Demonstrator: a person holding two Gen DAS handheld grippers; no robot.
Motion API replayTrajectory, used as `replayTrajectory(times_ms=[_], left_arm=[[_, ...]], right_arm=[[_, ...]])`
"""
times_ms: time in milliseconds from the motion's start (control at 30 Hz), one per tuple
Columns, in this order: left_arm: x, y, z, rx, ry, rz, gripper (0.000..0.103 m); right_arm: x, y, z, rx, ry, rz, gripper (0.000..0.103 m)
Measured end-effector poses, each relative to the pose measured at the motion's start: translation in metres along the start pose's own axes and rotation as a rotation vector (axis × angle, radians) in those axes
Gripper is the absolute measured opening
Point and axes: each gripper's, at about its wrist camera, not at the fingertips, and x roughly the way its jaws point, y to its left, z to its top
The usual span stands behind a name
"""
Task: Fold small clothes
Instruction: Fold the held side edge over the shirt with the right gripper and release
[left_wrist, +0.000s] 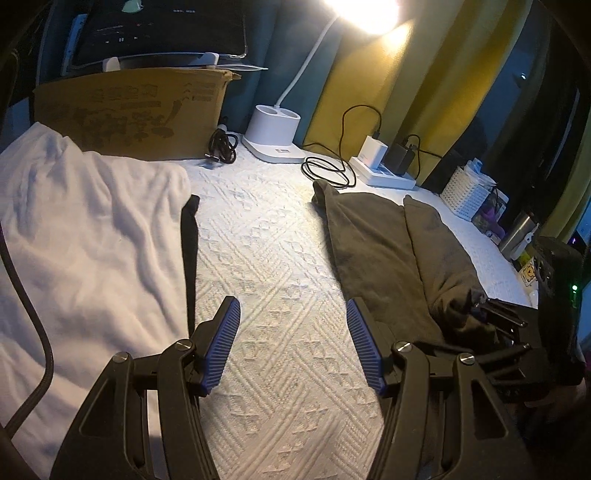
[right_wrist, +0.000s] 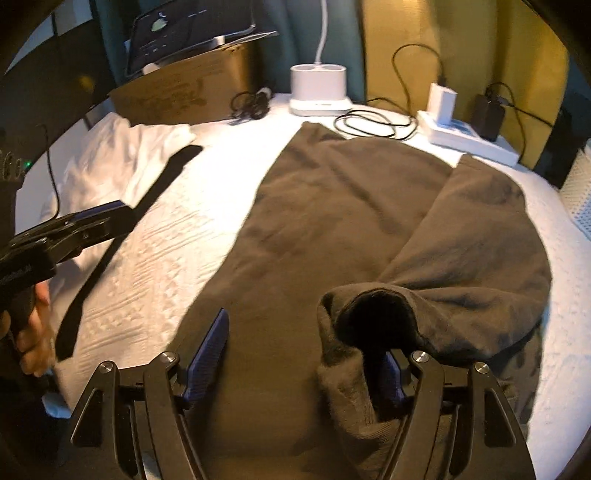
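On the white quilted bed (right_wrist: 155, 254), the dark garment (right_wrist: 332, 229) stretches away beneath the wide-open right gripper (right_wrist: 303, 354), its folded sleeve draping the right finger, unpinched; the left gripper (left_wrist: 293, 343) gapes empty.

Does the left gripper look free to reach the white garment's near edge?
Probably yes: the left gripper hangs open over bare bedcover, with the white garment right beside it and nothing between them.

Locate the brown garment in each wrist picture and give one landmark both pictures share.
Left wrist: the brown garment lies right of centre, beside the open left gripper.
Right wrist: the brown garment fills the middle, a folded cuff draped by the right gripper.
Shared landmark: the white lamp base behind it.
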Motion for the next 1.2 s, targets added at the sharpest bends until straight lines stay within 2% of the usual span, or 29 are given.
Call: replayTrajectory(times_ms=[267,367,500,767,967,1200], left_arm=[[-0.009,0.000,0.003,-0.001,-0.015,0.055,0.060],[-0.011,-0.007,0.007,0.019,-0.020,0.073,0.060],[-0.011,-0.021,0.014,0.043,-0.032,0.088,0.060],[0.010,-0.077,0.028,0.137,-0.019,0.067,0.060],[0.033,-0.128,0.038,0.219,0.012,0.040,0.060],[0.061,-0.180,0.044,0.298,0.065,0.017,0.060]], right_arm=[[-0.025,0.018,-0.008,-0.053,-0.025,0.092,0.074],[-0.045,0.022,-0.008,-0.077,-0.071,0.105,0.085],[-0.074,0.014,-0.009,-0.085,-0.138,0.113,0.086],[-0.105,-0.051,-0.022,0.023,-0.195,0.058,0.086],[-0.113,-0.112,-0.041,0.145,-0.201,0.001,0.086],[-0.115,-0.173,-0.063,0.228,-0.206,-0.090,0.086]])
